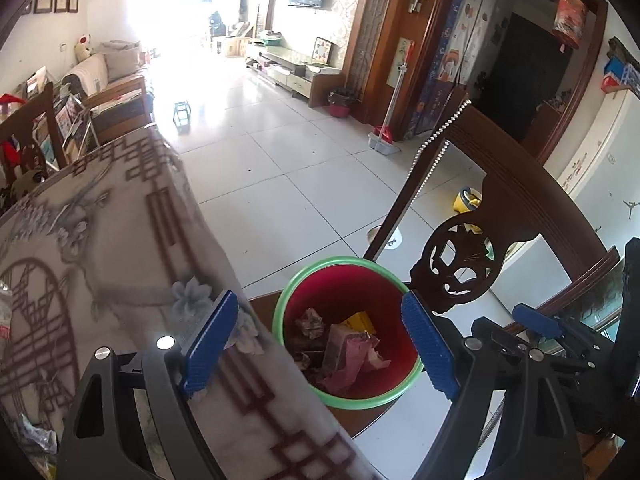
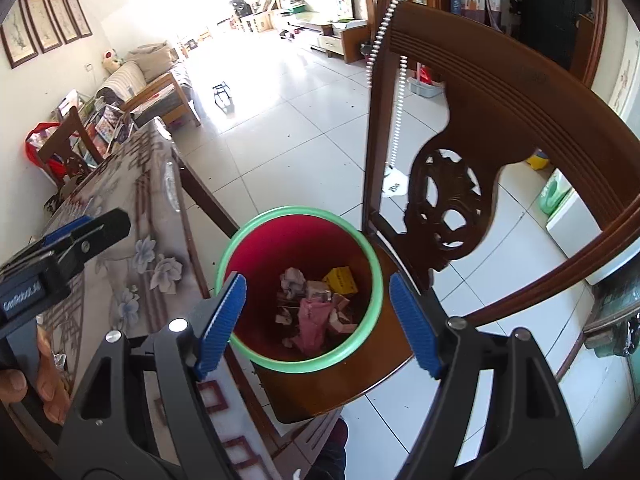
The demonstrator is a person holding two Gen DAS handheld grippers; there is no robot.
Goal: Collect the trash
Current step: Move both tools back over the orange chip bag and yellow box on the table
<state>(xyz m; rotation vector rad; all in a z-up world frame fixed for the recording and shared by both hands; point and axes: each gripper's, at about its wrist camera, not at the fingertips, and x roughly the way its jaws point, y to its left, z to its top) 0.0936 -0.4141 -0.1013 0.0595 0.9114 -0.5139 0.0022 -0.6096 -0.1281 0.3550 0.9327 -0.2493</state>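
From my left wrist, my left gripper (image 1: 320,344) stands apart with nothing between its blue pads, poised over the bin (image 1: 347,332), which sits on the chair (image 1: 500,216) seat just right of the tabletop (image 1: 100,240), close enough that I can drop things in without reaching. The trash (image 1: 344,348), crumpled paper and pink and yellow wrappers, lies at the bottom of the bin. My right gripper (image 1: 536,326) shows at the near right.

From my right wrist, my right gripper (image 2: 316,324) is also apart and empty, aimed down into the same bin (image 2: 298,288), with the trash (image 2: 316,308) inside it. My left gripper (image 2: 86,226) hangs at the left over the tabletop (image 2: 132,208), held by my hand (image 2: 36,384).
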